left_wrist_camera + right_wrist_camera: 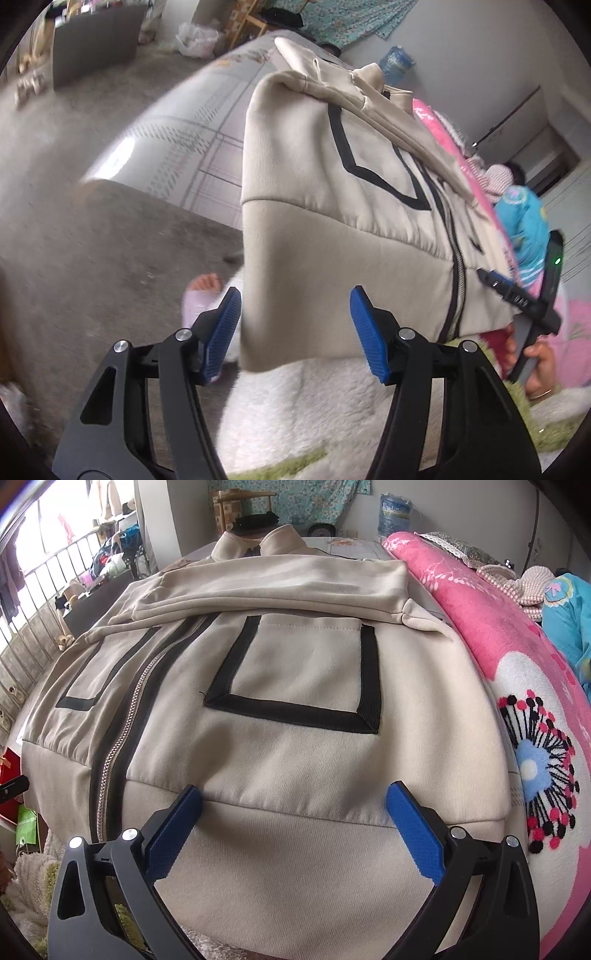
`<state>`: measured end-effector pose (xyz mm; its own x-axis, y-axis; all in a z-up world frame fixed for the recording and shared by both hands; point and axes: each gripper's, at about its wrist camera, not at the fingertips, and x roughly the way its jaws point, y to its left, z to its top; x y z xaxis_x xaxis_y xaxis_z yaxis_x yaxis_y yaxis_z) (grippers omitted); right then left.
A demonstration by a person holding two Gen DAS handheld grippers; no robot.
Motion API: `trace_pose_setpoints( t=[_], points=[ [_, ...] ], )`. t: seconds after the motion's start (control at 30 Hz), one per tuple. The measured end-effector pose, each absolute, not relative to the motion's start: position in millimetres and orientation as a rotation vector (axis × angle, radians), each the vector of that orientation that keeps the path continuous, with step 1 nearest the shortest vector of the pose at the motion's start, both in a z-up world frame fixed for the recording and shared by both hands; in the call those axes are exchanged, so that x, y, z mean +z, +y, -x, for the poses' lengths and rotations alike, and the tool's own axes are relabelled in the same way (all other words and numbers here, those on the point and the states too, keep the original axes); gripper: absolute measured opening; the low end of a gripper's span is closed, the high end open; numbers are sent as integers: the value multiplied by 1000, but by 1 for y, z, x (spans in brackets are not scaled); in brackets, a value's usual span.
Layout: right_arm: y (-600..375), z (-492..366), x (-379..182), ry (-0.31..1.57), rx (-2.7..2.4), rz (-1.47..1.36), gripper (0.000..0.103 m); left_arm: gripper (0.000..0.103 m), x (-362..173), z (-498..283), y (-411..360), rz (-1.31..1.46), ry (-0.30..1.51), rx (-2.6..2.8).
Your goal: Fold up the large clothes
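Blue ribbed pads on the left gripper (295, 332) are standing partly apart around the ribbed hem corner of a beige zip-up jacket (332, 206), and whether they are pressing on the cloth cannot be told. Its jaws are gaping about half way, with the hem's hanging edge lying between them. In the right wrist view, the right gripper (293, 825) is hovering over the same hem band with its two blue pads wide apart and gripping nothing; the fabric is lying beneath them, not between them. The jacket is lying front-up on a bed (192, 147), its metal zipper (122, 734) running down the middle and two square pockets outlined in black tape (295, 709) sitting either side. One sleeve (273, 590) is lying folded across the chest, just below the collar. A fluffy pink floral blanket (498, 657) is bunching along the jacket's right edge, touching it. White and green shaggy pile (314, 406) is showing below the hem. One bare foot (205, 286) is resting on the grey floor.
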<state>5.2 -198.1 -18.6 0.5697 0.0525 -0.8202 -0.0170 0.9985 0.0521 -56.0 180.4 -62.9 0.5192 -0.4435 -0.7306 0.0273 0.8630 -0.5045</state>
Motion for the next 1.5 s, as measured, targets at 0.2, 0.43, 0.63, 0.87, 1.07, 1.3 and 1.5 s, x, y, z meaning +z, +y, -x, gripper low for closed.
trace_pose_setpoints(
  t=[0.2,0.43,0.63,0.87,1.07,1.3,1.5],
  points=[
    [-198,-6,-19,970,34,-40,97,49,-87,33,186,640,1033,-386],
    [-198,-8,-19,980,37,-43,97,33,-52,53,175,584,957,-488],
    [-199,-9,-17,1000,52,-43,97,6,-36,53,162,420,969,-361],
    [-219,25,9,982,49,-79,97,6,-21,58,138,170,987,-257],
    [-269,72,16,1018,-37,-250,97,6,-18,61,132,75,990,-227],
    [-304,88,-7,1035,-51,-481,88,6,-19,59,126,31,993,-216],
    [-313,79,-30,1066,-3,-589,57,6,-20,62,124,23,969,-213]
  ],
)
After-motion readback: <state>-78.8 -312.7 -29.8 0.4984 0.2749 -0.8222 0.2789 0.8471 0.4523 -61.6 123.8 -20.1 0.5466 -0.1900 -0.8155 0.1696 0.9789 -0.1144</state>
